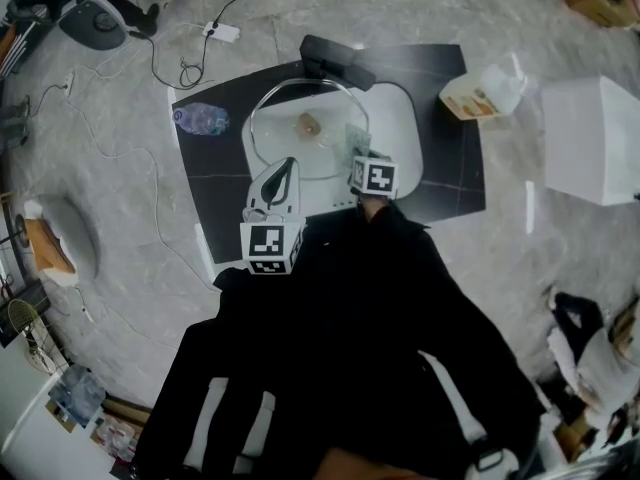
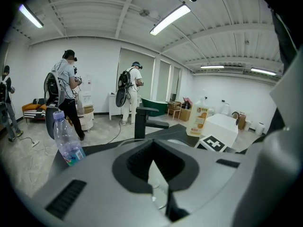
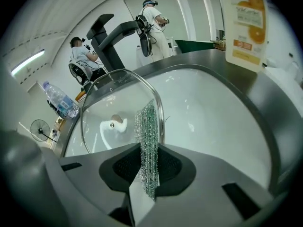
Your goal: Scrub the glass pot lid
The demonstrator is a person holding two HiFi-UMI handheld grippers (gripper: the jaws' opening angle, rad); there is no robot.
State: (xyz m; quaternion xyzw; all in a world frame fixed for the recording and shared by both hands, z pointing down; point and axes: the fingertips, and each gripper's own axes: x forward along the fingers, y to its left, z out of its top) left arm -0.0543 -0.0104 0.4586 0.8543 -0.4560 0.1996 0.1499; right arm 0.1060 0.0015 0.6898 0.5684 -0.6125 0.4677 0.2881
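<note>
The glass pot lid with a metal rim stands tilted in the white sink. Its pale knob shows through the glass. My left gripper is at the lid's near rim, jaws shut on that edge; in the left gripper view only a sliver of rim shows between the jaws of the gripper. My right gripper is shut on a green mesh scrub pad. The pad stands upright and rests against the right rim of the lid.
A black faucet stands behind the sink. A plastic water bottle lies on the black counter at left. An orange-labelled detergent bottle is at right, with a white box beyond. People stand in the background.
</note>
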